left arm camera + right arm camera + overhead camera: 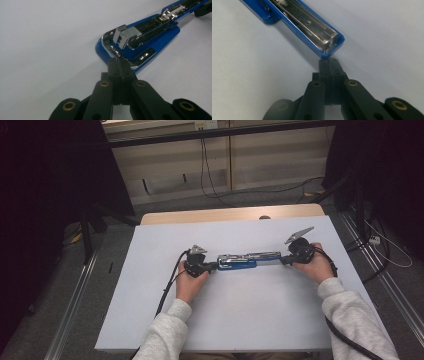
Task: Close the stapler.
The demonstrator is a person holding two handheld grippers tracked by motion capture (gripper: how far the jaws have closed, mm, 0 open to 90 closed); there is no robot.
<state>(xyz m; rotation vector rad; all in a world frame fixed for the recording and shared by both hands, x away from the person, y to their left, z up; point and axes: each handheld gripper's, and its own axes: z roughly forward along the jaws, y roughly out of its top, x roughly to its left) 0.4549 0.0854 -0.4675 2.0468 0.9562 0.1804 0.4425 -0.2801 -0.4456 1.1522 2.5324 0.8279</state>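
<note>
A blue stapler (248,260), swung open flat, lies across the middle of the white table (240,320); the left gripper (119,65) meets its base end with jaws pressed together, gripping nothing. The right gripper (330,65), jaws likewise clenched and empty, seems to just touch the far tip.

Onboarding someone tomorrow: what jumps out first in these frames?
The blue stapler, swung fully open and lying flat mid-table on the white tabletop, its chrome staple channel facing up. The left gripper meets one end and the right gripper the other, both with jaws shut and tips against the blue plastic, nothing visibly between the pads. A person's grey-sleeved forearms come in from the near edge.
</note>
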